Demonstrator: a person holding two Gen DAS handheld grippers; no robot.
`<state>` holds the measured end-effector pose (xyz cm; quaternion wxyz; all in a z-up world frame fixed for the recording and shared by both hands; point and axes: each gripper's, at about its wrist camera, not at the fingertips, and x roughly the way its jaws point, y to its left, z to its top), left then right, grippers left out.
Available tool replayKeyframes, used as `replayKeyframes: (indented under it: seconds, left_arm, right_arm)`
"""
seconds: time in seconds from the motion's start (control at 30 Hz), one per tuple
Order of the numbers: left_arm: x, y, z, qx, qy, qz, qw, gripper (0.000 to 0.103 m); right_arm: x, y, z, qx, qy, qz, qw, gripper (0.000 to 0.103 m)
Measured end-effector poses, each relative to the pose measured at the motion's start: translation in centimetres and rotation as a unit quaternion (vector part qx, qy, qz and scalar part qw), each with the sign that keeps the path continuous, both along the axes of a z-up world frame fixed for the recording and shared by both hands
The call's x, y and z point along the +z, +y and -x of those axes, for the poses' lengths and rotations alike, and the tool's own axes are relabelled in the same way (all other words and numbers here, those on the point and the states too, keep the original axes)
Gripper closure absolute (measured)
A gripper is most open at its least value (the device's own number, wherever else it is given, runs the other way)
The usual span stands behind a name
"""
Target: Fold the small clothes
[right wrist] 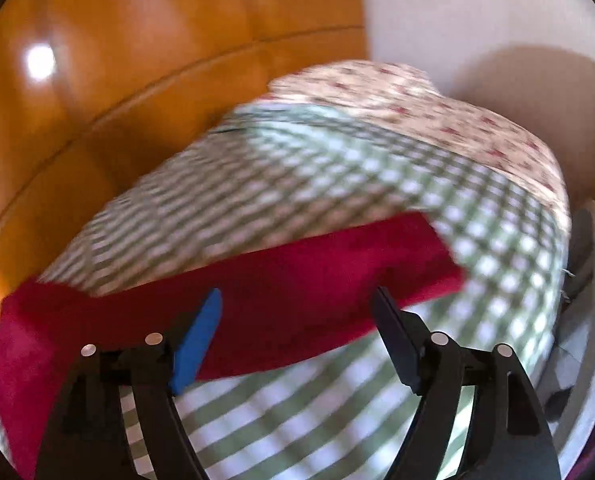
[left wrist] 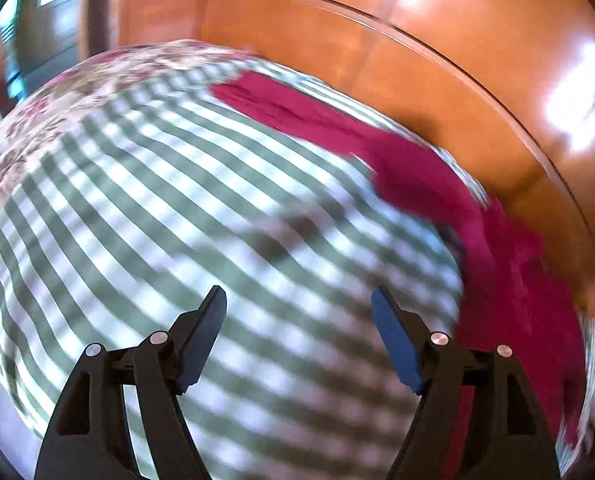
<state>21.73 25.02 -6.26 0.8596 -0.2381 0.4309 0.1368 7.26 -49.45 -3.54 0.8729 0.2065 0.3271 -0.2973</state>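
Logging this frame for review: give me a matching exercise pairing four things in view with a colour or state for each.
Things:
1. garment
2. bedcover
3. headboard
4. left gripper

Descriptions:
A. glossy orange-brown wood
B. open, nothing between its fingers
C. green and white checks
D. deep red, lying across the checks

Pairs: 1-D, 2-C, 3-A, 4-B
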Motion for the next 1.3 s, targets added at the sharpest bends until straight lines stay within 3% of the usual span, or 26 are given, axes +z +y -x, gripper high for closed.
replayKeyframes:
  seconds: [0.2,0.37,0.5,0.63,0.77,0.83,0.87,0.9,0.93,1.03,1.3]
  left_arm:
    - [0.0,6.0,-3.3,0.063,-0.002,-0.003,0.998,0.029]
    - [-0.6,10.1,-7.8,0.102,-0.003,0.032,0.9942,0.029]
    - [-1.2,11.8,-10.6,0.118,0.007,0.036,0.9924,0.029]
    - [-2.3,13.2,-13.3,0.122,0.018,0.038,0.9916,0.029]
    - [-3.0,13.8,-15.1,0.131,0.02,0.031,0.9906,0.03]
    - [-3.1,13.6,-16.1,0.12,0.013,0.02,0.9925,0.044]
    - [-3.1,13.6,-16.4,0.112,0.013,0.018,0.9935,0.064]
    - [-3.2,13.3,-16.6,0.101,0.013,0.018,0.9946,0.093]
    - [-3.2,13.2,-16.7,0.091,0.011,0.023,0.9955,0.097]
    - [-1.9,12.5,-14.9,0.095,-0.016,-0.006,0.9954,0.097]
    - [1.2,14.5,-3.1,0.151,-0.092,-0.003,0.9842,0.098]
  right_arm:
    - [0.4,10.2,-3.9,0.162,-0.024,-0.029,0.986,0.027]
    - [-1.3,19.3,-7.4,0.297,-0.008,-0.06,0.953,0.027]
    - [-3.1,25.7,-9.3,0.366,0.022,-0.03,0.93,0.027]
    - [-4.7,28.7,-10.2,0.384,0.049,0.003,0.922,0.027]
    - [-6.3,29.4,-10.7,0.38,0.069,0.033,0.922,0.025]
    - [-6.4,29.6,-10.8,0.379,0.072,0.039,0.922,0.022]
    - [-6.5,29.6,-10.9,0.379,0.076,0.041,0.921,0.02]
    - [-6.5,29.6,-11.0,0.379,0.079,0.044,0.921,0.018]
    - [-6.7,29.7,-11.1,0.379,0.082,0.045,0.921,0.015]
    - [-7.1,30.1,-11.4,0.38,0.087,0.047,0.919,0.009]
    - [-7.5,30.3,-11.6,0.381,0.081,0.043,0.92,0.004]
